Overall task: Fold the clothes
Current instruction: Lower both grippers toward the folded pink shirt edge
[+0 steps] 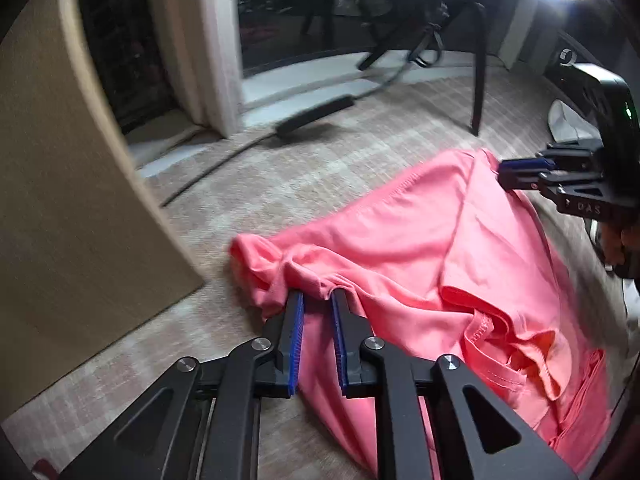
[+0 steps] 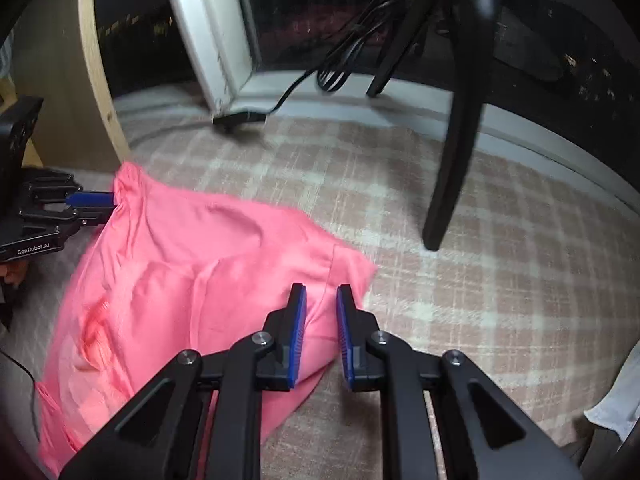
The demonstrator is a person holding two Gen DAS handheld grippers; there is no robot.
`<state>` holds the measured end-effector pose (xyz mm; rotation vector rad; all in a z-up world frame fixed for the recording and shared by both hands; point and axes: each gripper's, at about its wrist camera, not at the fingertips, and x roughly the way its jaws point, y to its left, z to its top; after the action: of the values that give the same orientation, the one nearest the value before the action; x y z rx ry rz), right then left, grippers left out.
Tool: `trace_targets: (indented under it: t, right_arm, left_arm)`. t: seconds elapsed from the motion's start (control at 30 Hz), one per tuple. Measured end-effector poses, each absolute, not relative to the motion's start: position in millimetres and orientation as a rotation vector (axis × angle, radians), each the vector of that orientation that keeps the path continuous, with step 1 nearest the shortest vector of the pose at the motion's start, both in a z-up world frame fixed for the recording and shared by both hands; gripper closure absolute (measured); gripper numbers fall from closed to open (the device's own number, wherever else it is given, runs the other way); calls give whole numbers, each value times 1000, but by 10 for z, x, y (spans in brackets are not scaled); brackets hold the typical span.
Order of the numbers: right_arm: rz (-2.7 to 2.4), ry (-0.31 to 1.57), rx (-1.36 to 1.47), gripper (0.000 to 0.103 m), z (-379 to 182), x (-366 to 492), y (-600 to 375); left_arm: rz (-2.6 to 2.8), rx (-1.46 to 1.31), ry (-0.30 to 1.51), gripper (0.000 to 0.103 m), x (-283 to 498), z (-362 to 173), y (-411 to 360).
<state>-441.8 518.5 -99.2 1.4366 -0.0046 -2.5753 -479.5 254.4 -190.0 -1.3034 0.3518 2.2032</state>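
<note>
left wrist: left gripper [image 1: 316,294] clamped on bunched corner of pink garment [image 1: 420,248], spread ahead-right on carpet [image 1: 320,152] | right wrist: right gripper [image 2: 322,290] clamped on opposite corner | progress: early, no finished fold visible.

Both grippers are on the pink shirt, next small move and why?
Probably lower both together, drawing the pink cotton shirt flat onto the checked carpet. The left gripper pinches one bunched corner and the right gripper the opposite corner, but the fabric between sags in wrinkles, with a folded-over lump near the person.
</note>
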Motion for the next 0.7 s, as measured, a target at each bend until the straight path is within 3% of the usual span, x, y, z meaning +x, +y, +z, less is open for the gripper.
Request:
trace_targets:
  t: [0.2, 0.3, 0.47, 0.7]
  right_arm:
    - [-2510, -145, 1320, 84, -728, -4351, 5110]
    - [-2413, -85, 1266, 81, -630, -4435, 4702]
    - [-2265, 68, 1255, 76, -726, -4657, 3910]
    - [-2148, 45, 1291, 78, -936, -4810, 3639]
  left_arm:
    - [2228, -1277, 416, 84, -4620, -1661, 2348]
    - [2218, -1334, 473, 84, -4686, -1823, 2394]
    - [2223, -1382, 399, 85, -4778, -1960, 2342]
    - [2240, -1360, 372, 84, -4703, -1879, 2243]
